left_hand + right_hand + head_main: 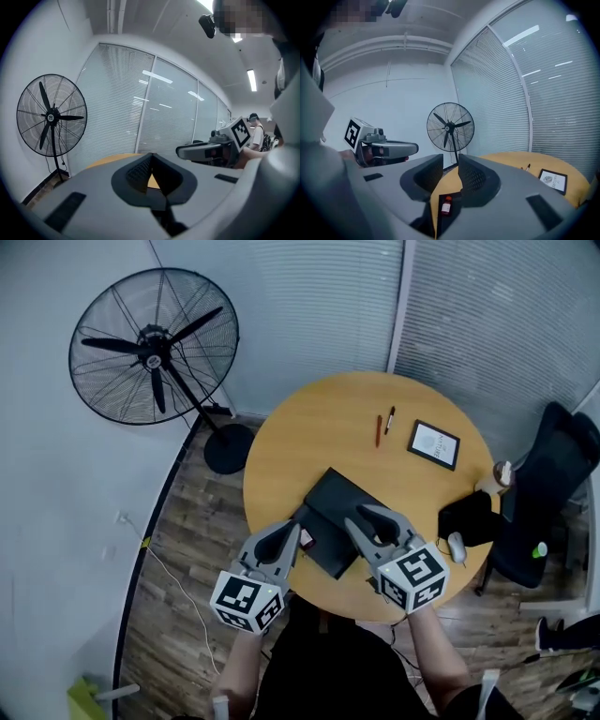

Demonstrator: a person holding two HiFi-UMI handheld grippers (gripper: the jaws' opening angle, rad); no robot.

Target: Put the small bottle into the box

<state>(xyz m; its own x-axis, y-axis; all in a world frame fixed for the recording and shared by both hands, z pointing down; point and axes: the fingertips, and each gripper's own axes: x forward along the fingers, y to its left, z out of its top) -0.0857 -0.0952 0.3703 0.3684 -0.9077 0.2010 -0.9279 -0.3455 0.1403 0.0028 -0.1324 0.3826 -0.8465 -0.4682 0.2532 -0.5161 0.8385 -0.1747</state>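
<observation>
The bottle is lying on its side on the black floor of the box, apparently inside a paler rim, so it is judged to be resting in the box already. Its long axis is running roughly along the right gripper's line of sight, orange cap at the far end. The right gripper is standing with jaws apart by a narrow gap and gripping nothing. The bottle is showing through that gap, below and ahead, well clear of the pads. The left gripper is holding its jaws together at the tips, empty. In the head view the bottle is sitting between the two grippers, just beside the tip of the left gripper, which looks the nearer, though both are hanging above the table. The box is lying near the table's front edge. The far tabletop is giving open room, and the front edge is the one to watch.
</observation>
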